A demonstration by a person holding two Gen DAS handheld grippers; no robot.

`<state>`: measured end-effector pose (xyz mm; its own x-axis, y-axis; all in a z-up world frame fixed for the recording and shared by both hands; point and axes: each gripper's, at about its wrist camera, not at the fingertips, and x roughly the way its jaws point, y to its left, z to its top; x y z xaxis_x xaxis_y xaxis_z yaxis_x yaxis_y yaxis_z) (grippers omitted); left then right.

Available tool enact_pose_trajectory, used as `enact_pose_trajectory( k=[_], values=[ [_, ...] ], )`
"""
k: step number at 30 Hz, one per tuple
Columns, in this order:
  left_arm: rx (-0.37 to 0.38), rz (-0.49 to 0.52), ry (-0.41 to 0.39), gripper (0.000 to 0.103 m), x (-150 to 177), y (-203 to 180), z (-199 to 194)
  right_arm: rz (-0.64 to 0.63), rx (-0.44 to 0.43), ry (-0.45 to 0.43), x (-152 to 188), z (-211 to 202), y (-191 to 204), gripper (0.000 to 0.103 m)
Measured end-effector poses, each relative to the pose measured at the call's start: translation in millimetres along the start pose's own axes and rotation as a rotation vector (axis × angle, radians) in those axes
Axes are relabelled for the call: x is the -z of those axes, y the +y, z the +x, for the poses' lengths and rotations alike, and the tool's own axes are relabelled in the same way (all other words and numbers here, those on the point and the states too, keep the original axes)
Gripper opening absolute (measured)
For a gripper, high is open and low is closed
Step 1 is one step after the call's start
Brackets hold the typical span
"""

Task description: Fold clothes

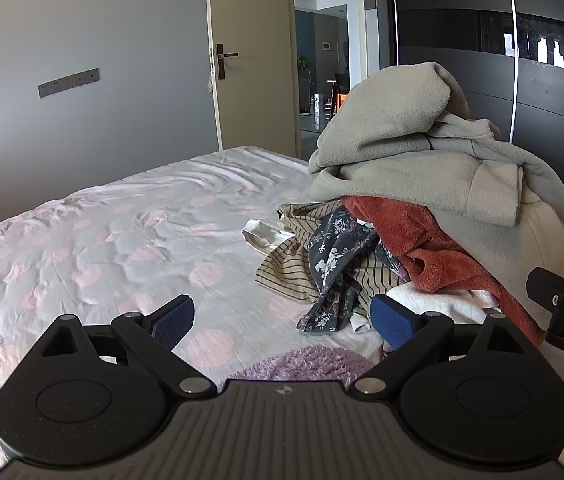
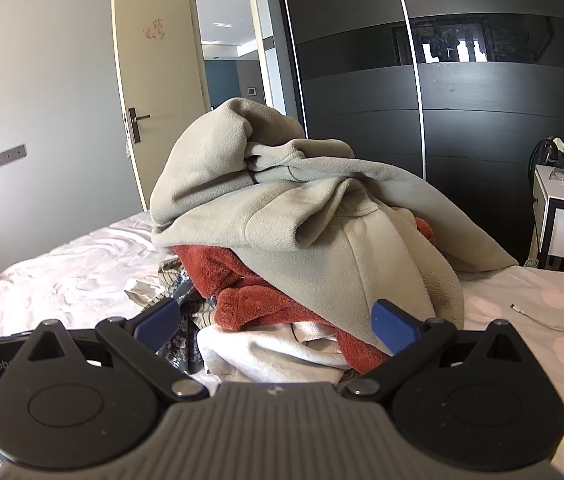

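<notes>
A heap of unfolded clothes lies on the bed: a grey-beige fleece garment (image 1: 422,160) (image 2: 282,208) on top, a rust-red fleece (image 1: 434,248) (image 2: 249,300) under it, then a dark floral piece (image 1: 334,256), a striped beige piece (image 1: 286,276) and a white garment (image 2: 265,352). A lilac fluffy item (image 1: 298,364) lies just below my left gripper (image 1: 284,322), which is open and empty over the sheet left of the heap. My right gripper (image 2: 275,322) is open too, empty, facing the heap's near side.
The bed sheet (image 1: 121,240) is white with pink dots, with free room left of the heap. A black sliding wardrobe (image 2: 462,100) stands behind. An open door (image 2: 149,92) is at the back left. A white nightstand (image 2: 562,216) and a charging cable (image 2: 554,320) lie to the right.
</notes>
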<state>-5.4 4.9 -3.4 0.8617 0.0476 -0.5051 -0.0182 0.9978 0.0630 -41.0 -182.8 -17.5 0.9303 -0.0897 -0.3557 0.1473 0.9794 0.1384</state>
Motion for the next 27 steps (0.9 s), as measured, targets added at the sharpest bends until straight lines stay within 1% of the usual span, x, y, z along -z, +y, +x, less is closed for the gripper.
enact_pose_trajectory(
  k=[4, 7, 10, 27],
  values=[
    [0.005, -0.002, 0.011, 0.096, 2.0, -0.8, 0.4, -0.005, 0.006, -0.002, 1.9, 0.1, 1.3, 0.102],
    [0.008, -0.002, 0.017, 0.097, 3.6, -1.6, 0.4, 0.015, -0.024, 0.016, 1.6, 2.0, 0.3, 0.102],
    [0.004, -0.003, 0.017, 0.096, 3.8, -2.0, 0.3, 0.012, -0.031, 0.017, 2.2, 2.6, 1.0, 0.102],
    [-0.001, -0.002, 0.026, 0.096, 4.9, -3.1, 1.4, 0.004, -0.026, 0.052, 6.1, 6.4, 3.3, 0.102]
  ],
)
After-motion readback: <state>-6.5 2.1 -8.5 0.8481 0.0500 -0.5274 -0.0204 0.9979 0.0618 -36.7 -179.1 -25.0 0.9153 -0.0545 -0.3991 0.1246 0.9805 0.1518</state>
